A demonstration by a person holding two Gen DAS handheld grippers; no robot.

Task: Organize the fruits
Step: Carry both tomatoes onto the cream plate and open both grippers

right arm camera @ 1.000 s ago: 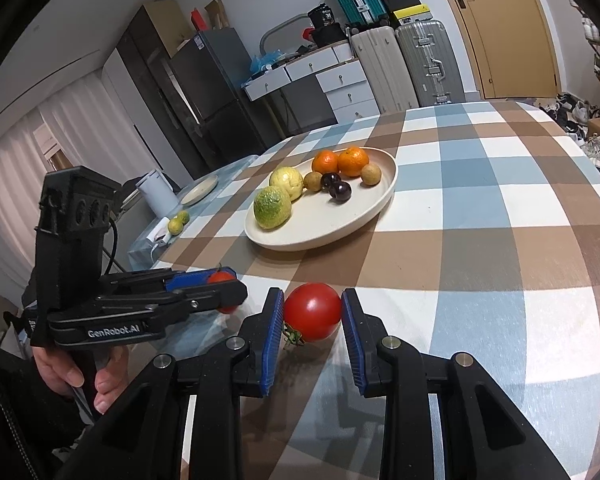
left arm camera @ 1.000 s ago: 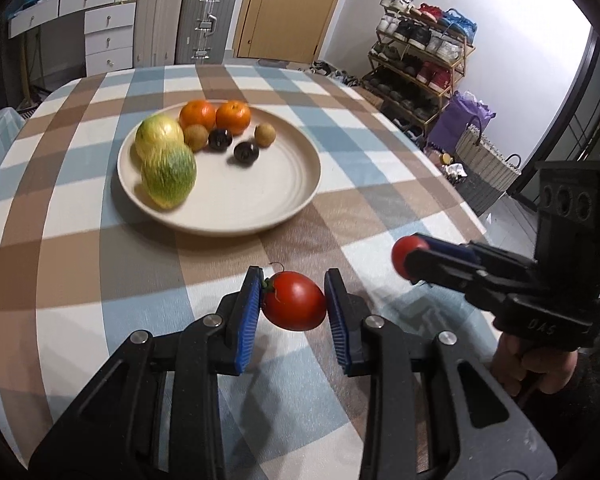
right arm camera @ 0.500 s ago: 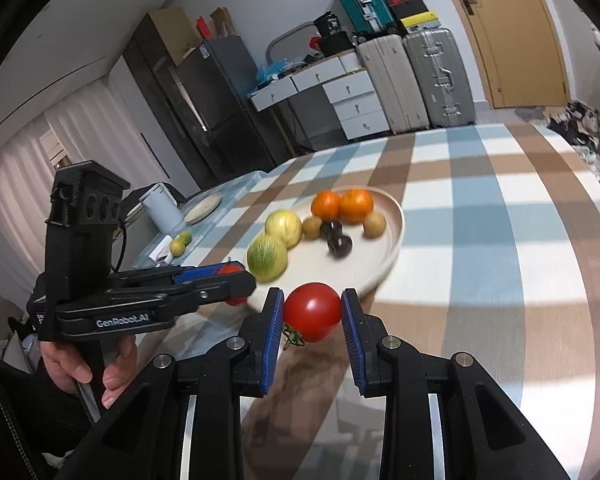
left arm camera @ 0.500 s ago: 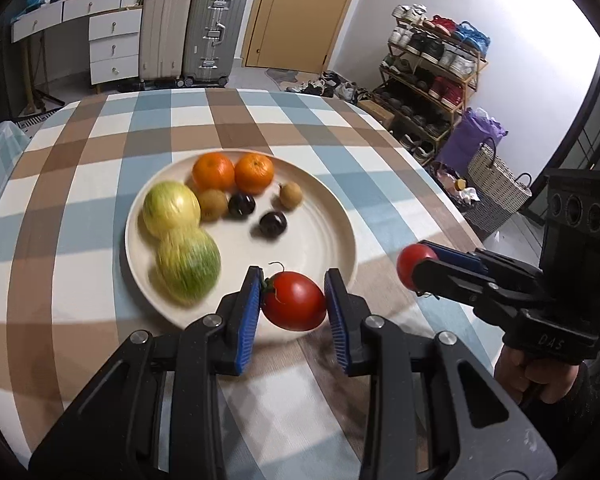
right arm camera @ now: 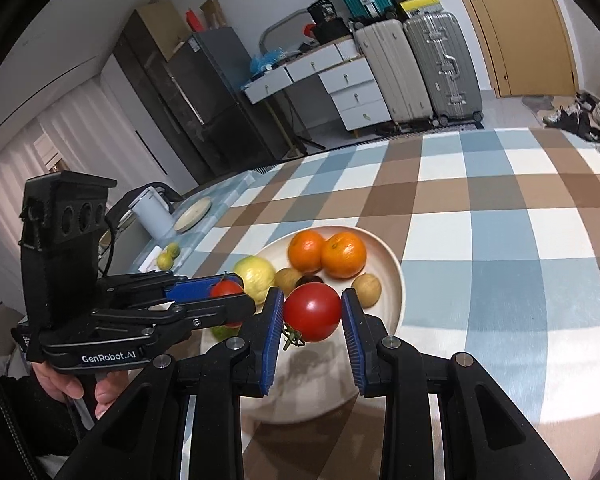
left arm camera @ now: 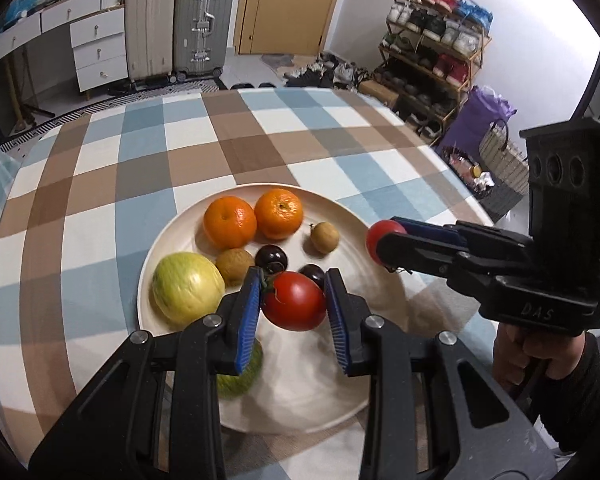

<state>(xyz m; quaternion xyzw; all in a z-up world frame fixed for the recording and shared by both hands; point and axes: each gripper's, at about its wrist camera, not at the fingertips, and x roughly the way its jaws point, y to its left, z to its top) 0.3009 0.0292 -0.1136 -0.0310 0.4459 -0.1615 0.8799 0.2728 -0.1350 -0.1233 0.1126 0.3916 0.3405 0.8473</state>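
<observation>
A cream plate (left arm camera: 340, 412) (right arm camera: 394, 276) on the checked tablecloth holds two oranges (left arm camera: 230, 222) (right arm camera: 344, 254), a yellow-green melon (left arm camera: 186, 288) (right arm camera: 256, 274), small brown fruits (left arm camera: 324, 236), dark plums (left arm camera: 271, 258) and a partly hidden green melon (left arm camera: 236, 380). My left gripper (left arm camera: 294, 306) (right arm camera: 236, 294) is shut on a red tomato (left arm camera: 295, 301) (right arm camera: 225, 289) above the plate's middle. My right gripper (right arm camera: 312, 318) (left arm camera: 384, 240) is shut on a second red tomato (right arm camera: 312, 312) (left arm camera: 378, 234), over the plate's right rim.
Checked tablecloth (left arm camera: 148, 152) covers the round table. A side surface at the left carries a pale jug (right arm camera: 152, 212), a small plate (right arm camera: 194, 212) and small green fruits (right arm camera: 168, 258). Suitcases (left arm camera: 200, 20), drawers and a shoe rack (left arm camera: 432, 56) stand beyond the table.
Both grippers have carried their tomatoes forward from over the bare tablecloth to above the plate. Each stays shut on its tomato.
</observation>
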